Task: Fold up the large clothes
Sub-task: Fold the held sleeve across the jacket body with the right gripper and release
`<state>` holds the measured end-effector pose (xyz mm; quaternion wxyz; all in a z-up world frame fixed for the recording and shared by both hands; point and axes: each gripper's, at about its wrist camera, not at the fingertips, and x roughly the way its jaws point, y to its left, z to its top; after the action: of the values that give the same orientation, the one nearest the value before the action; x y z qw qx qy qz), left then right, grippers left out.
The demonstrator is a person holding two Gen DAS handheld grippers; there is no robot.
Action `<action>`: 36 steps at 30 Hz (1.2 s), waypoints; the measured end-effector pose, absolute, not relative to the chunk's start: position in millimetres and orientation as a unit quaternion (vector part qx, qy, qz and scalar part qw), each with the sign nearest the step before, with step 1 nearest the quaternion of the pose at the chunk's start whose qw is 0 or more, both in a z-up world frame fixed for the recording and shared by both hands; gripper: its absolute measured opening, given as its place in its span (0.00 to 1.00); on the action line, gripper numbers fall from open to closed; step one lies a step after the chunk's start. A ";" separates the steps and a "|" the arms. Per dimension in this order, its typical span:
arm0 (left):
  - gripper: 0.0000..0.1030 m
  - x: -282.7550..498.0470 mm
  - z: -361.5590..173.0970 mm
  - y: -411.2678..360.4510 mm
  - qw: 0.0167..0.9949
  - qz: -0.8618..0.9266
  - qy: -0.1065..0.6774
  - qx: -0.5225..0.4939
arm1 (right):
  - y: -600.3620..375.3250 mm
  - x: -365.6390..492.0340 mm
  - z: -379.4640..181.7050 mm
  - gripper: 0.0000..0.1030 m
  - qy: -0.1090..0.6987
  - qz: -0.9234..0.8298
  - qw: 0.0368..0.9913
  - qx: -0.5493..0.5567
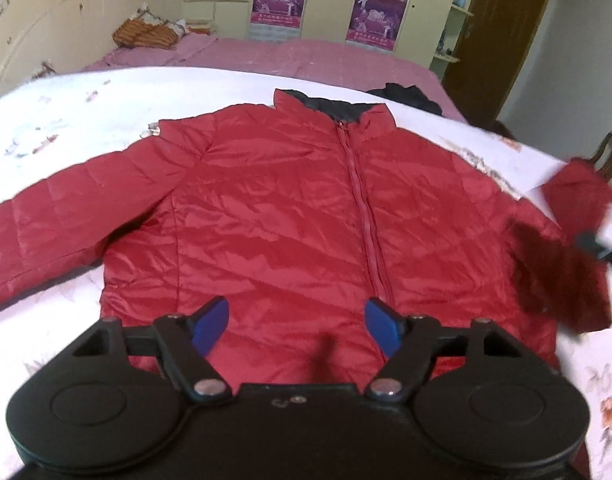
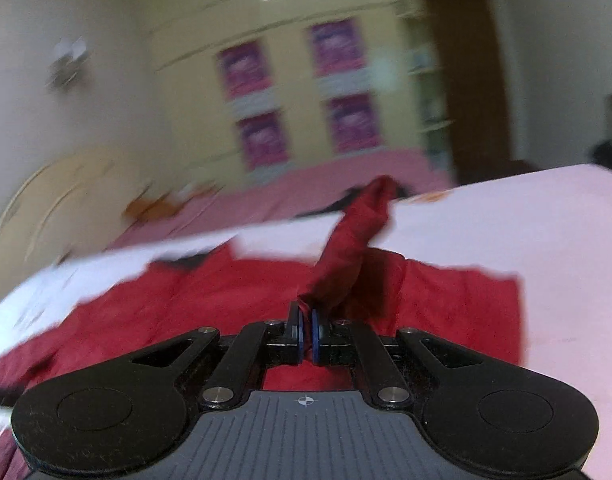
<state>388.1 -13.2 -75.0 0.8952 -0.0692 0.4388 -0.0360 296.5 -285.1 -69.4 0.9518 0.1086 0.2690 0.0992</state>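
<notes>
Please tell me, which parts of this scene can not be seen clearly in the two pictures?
- Left wrist view: the red jacket hem lies behind the left gripper; its left cuff is cut off by the frame edge.
- Left wrist view: the lifted sleeve and the right gripper are smeared by motion.
- Right wrist view: everything is blurred; where on the sleeve the right gripper pinches is unclear.
- The dark garment is too small to identify.
</notes>
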 end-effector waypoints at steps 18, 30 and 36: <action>0.79 434.0 -92.7 20.9 0.872 -0.150 0.442 -0.146 | -127.0 323.4 -121.3 0.70 0.316 0.183 0.931 -0.019; 0.17 489.0 -135.8 -29.9 0.857 -0.154 0.477 -0.121 | -276.1 327.8 -103.2 0.25 0.310 -0.037 0.937 0.158; 0.17 468.9 -95.4 11.0 0.911 -0.094 0.387 -0.102 | -313.1 318.0 -98.3 0.25 0.305 -0.081 0.929 0.194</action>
<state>468.9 11.0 -95.4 0.9114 -0.1022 0.3873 -0.0941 318.0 -313.1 -98.3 0.9288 0.1940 0.3051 -0.0811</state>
